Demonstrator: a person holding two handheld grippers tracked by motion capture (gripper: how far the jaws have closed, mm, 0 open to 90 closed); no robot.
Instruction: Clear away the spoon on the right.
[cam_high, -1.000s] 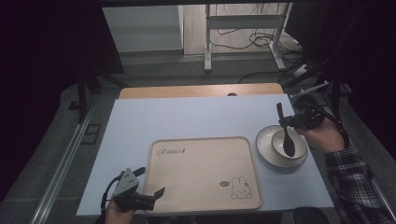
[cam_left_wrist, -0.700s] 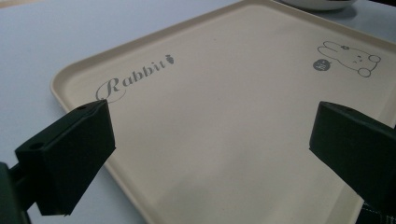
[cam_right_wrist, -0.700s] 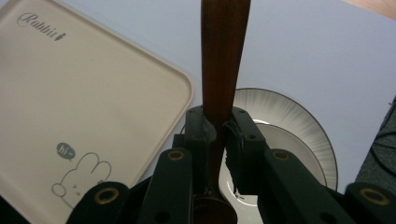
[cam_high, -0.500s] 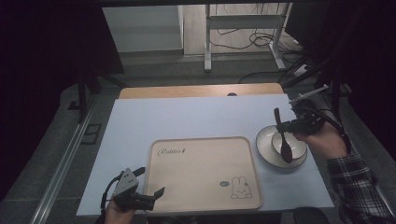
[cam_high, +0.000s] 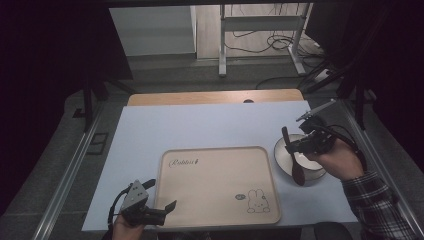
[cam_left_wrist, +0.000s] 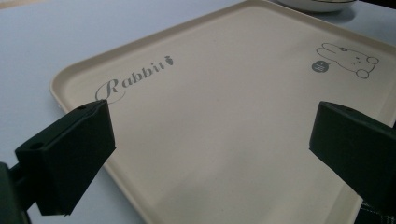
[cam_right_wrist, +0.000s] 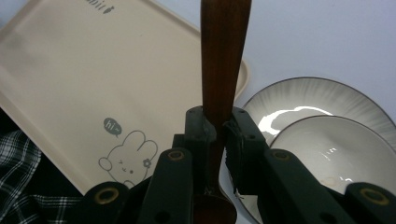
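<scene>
My right gripper (cam_high: 295, 146) is shut on a dark wooden spoon (cam_high: 291, 155) and holds it over the left side of a white bowl (cam_high: 315, 172). In the right gripper view the spoon's handle (cam_right_wrist: 224, 56) rises straight up between the pads of the right gripper (cam_right_wrist: 219, 135); a bowl (cam_right_wrist: 336, 149) rests in a dark-rimmed plate (cam_right_wrist: 308, 98) to the right. A beige rabbit-print tray (cam_high: 215, 185) lies at the middle front. My left gripper (cam_high: 161, 194) stands open at the tray's front-left corner. The left gripper (cam_left_wrist: 212, 149) has nothing between its jaws, with the tray (cam_left_wrist: 224, 116) below.
The light blue table top (cam_high: 200, 130) has free room behind and left of the tray. A wooden strip (cam_high: 215, 97) runs along its far edge. The person's plaid sleeve (cam_high: 380, 205) comes in at the lower right. A metal stand (cam_high: 260, 30) is on the floor beyond.
My right gripper has carried the spoon leftward and nearer, from over the bowl's middle to its left side beside the tray. The left gripper has stayed put.
</scene>
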